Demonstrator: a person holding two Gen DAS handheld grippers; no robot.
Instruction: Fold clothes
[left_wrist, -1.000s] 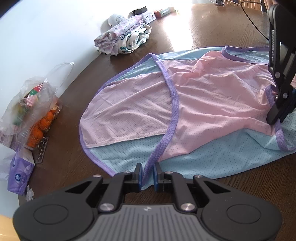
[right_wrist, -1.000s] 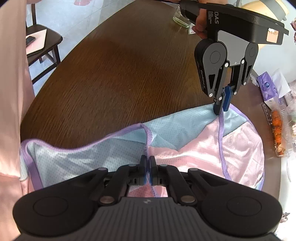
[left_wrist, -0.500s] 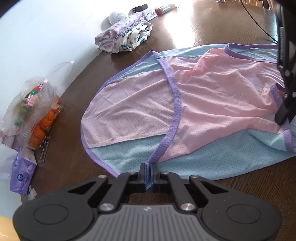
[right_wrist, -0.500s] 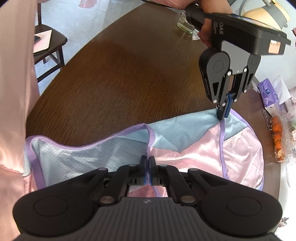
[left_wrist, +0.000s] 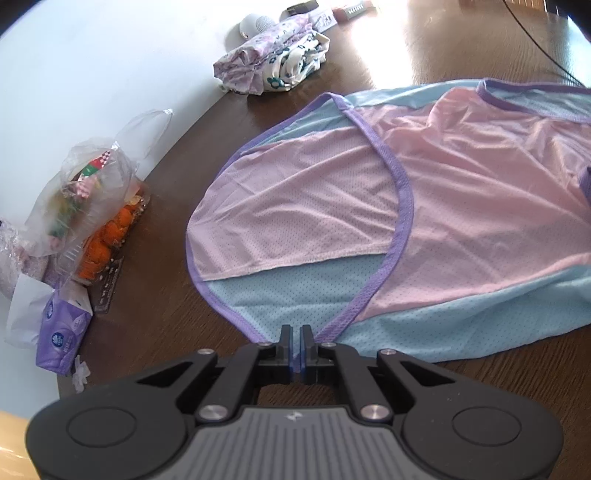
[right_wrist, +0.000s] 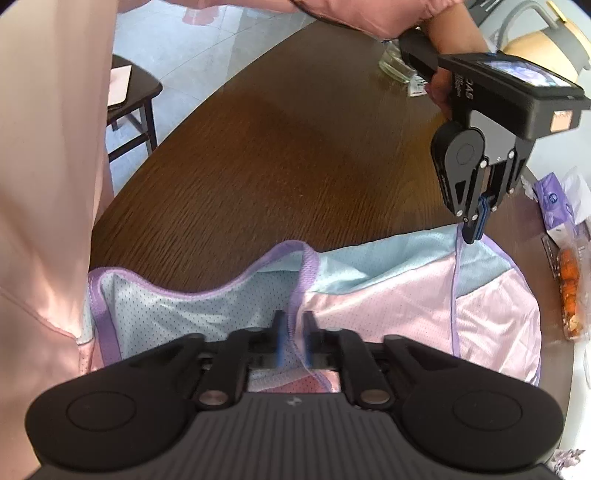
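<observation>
Garment: a mesh shirt (left_wrist: 424, 206) in pink and pale blue with purple trim, spread flat on the dark wooden worktop (right_wrist: 295, 147), reaching forward and to the right from the left hand-held gripper.
Left hand-held gripper (left_wrist: 295, 345): jaws closed, pinching the near purple-trimmed corner of the shirt at the worktop surface; the trim runs up and away from its tips.
Same gripper, seen from the right wrist: it stands at the far right edge of the shirt, pointing steeply down, a hand (right_wrist: 448, 48) on its handle.
Right hand-held gripper (right_wrist: 293, 332): jaws parted a little and have just been opening; a strip of purple trim lies between the blue pads, which are blurred, so contact with the cloth cannot be told for sure, though they look clear of it.
Ahead of the left gripper, far side: a crumpled floral cloth (left_wrist: 273, 64), well apart from the shirt.
Left of the left gripper: a clear bag (left_wrist: 88, 199) over a tray of orange fruit (left_wrist: 107, 247); nearer, a purple tissue pack (left_wrist: 61, 338).
Left of the right gripper: a pink sleeve (right_wrist: 51, 166) close to the lens; beyond the worktop edge, a dark chair (right_wrist: 129, 96).
</observation>
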